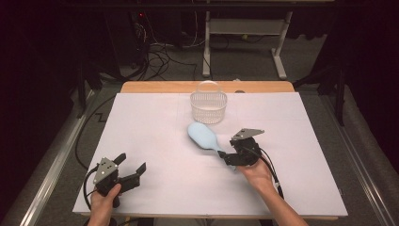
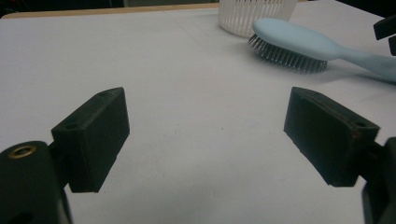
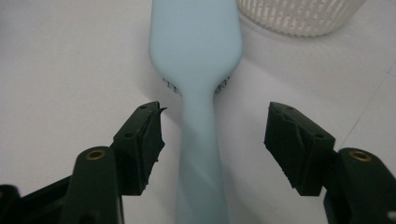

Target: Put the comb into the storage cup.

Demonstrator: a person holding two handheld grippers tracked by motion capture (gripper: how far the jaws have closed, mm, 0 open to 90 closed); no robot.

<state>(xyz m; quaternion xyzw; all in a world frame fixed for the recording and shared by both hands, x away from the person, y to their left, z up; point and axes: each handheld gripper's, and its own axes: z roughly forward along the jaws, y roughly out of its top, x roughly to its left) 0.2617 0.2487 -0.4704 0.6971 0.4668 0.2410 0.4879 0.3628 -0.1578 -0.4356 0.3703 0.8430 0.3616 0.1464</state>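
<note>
From the high view, a pale blue hairbrush (image 1: 203, 136) lies on the white desk (image 1: 155, 141) just in front of the white slatted basket (image 1: 208, 108), its handle end hidden under the right tongs (image 1: 227, 157), while the left tongs (image 1: 131, 166) rest well to the left of the brush, held upright in the left hand (image 1: 104, 197). In the left gripper view the left tongs stand spread wide over bare desk, and the brush rests bristles down with its handle cut off at the frame edge. In the right gripper view the right tongs straddle the brush handle with a gap on either side, not pinching it, and the basket beyond the brush head is cut off at the top.
</note>
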